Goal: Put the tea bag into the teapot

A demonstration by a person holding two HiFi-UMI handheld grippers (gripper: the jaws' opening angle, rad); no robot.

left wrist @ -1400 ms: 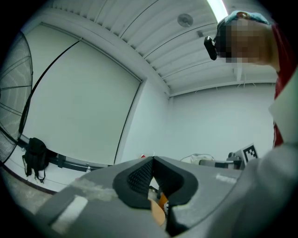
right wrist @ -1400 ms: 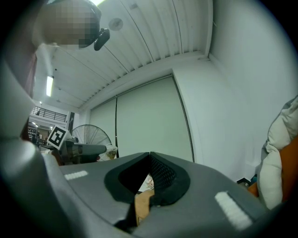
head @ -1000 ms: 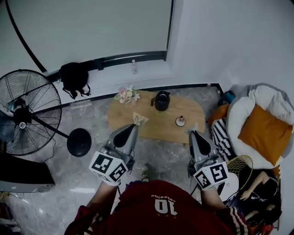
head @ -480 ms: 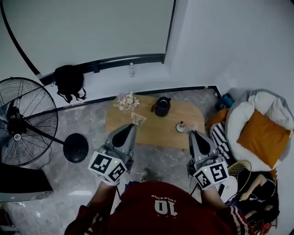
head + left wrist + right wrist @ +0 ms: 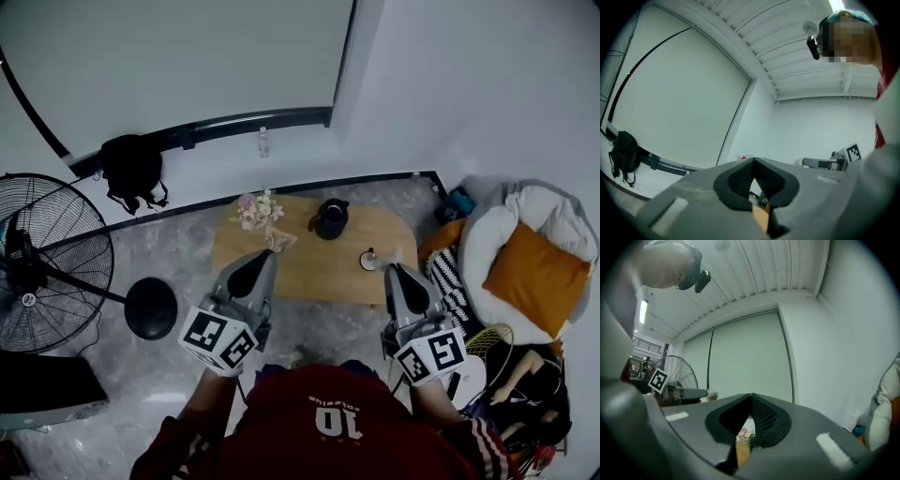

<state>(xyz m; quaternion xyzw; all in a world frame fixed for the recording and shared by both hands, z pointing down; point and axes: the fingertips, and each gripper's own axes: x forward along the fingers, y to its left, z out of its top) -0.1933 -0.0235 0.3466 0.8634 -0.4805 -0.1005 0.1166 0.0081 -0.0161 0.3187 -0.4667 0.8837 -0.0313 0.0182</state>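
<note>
A black teapot (image 5: 330, 217) stands at the back of a low wooden table (image 5: 319, 267) in the head view. A small beige tea bag (image 5: 278, 239) lies on the table's left part, beside a bunch of flowers (image 5: 253, 208). A small cup (image 5: 368, 260) sits near the table's right edge. My left gripper (image 5: 266, 257) is shut and empty, held in the air short of the tea bag. My right gripper (image 5: 393, 272) is also shut and empty, above the table's near right edge. In each gripper view the left gripper (image 5: 753, 160) and right gripper (image 5: 750, 395) show their jaws meeting at the tips.
A large standing fan (image 5: 42, 267) with a round base (image 5: 150, 307) is on the left. A black bag (image 5: 131, 169) hangs on the back wall rail. A round white seat with an orange cushion (image 5: 534, 272) fills the right side. A dark box (image 5: 42, 389) sits at lower left.
The head view has drifted a little: the table, fan and bag have shifted slightly in the picture. Both grippers stay shut and hold almost the same places.
</note>
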